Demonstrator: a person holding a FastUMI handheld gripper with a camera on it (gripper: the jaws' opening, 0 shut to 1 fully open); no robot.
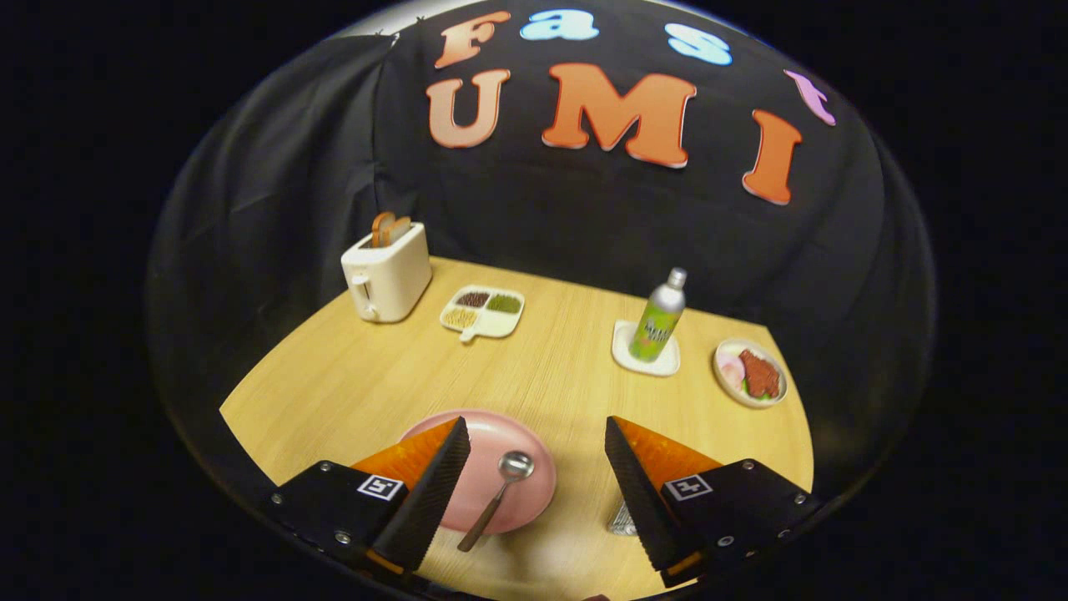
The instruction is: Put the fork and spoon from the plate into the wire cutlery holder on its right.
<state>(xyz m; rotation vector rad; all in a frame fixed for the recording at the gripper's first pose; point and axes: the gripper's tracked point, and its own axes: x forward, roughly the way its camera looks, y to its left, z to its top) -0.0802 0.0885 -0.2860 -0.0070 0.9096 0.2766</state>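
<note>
The gripper [536,467] hangs wide open, holding nothing. Between its fingers a metal spoon [497,494] lies on the round pink plate [534,476], handle slanting toward the camera (fork possibly hidden).

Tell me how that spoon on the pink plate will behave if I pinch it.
The spoon looks like rigid, glossy metal, so probably slippery. Its thin handle lies flat on the plate, likely sliding before lifting. The tool is open above it.
</note>
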